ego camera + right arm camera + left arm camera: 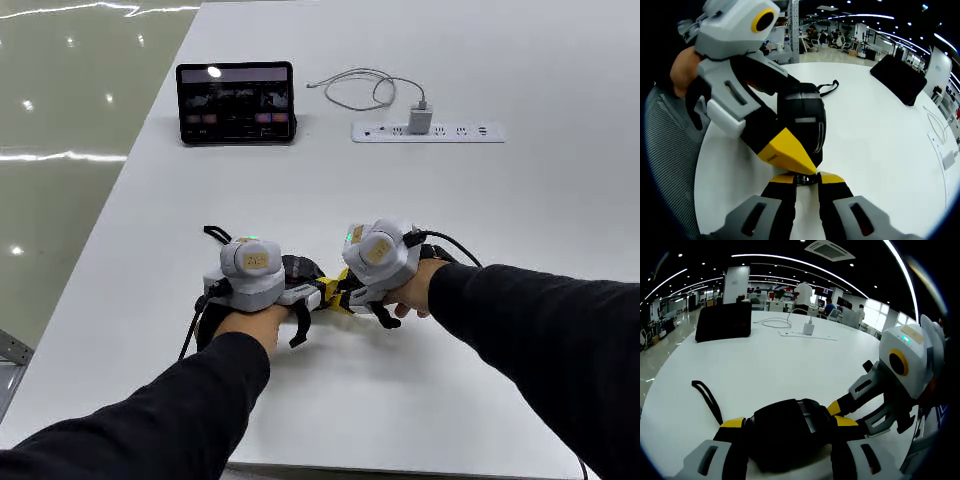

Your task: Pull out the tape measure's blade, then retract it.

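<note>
A black tape measure [790, 440] lies on the white table [420, 380], with its black wrist strap [707, 400] trailing off to the left. My left gripper [789, 421] is shut on its body, one yellow-tipped jaw on each side. My right gripper [806, 178] meets it head-on, its yellow-tipped jaws shut on the small blade tip at the case mouth. No length of blade shows outside the case [802, 120]. In the head view the tape measure [302, 270] sits between the left gripper [318, 290] and the right gripper [340, 290].
A dark tablet [236, 102] stands at the back left of the table. A white power strip [428, 131] with a charger and a coiled white cable [360, 88] lies at the back. The table's left edge [110, 200] drops to a glossy floor.
</note>
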Demonstrator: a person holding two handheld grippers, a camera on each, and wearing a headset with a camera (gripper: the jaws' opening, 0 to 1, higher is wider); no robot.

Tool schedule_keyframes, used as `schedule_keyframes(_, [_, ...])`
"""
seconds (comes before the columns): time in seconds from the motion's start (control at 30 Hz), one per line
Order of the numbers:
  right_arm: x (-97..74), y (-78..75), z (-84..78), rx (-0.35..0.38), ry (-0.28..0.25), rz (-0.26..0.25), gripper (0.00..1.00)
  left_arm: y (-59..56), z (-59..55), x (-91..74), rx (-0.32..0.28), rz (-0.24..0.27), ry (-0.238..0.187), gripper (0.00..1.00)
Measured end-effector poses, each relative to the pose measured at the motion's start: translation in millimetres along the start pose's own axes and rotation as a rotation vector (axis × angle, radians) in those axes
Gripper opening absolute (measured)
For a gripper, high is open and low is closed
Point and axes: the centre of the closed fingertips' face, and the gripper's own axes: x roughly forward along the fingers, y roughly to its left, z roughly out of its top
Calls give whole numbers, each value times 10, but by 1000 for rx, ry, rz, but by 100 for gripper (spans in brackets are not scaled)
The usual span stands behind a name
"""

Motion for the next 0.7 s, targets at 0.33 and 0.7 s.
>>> schedule_keyframes(0.33, [2,6,-2,-12,8,0,13,-6,-1,-2,10,0,-2,64])
schedule_keyframes(0.7, [1,26,11,-79,15,-10,13,-19,-28,-24,16,-18,6,65])
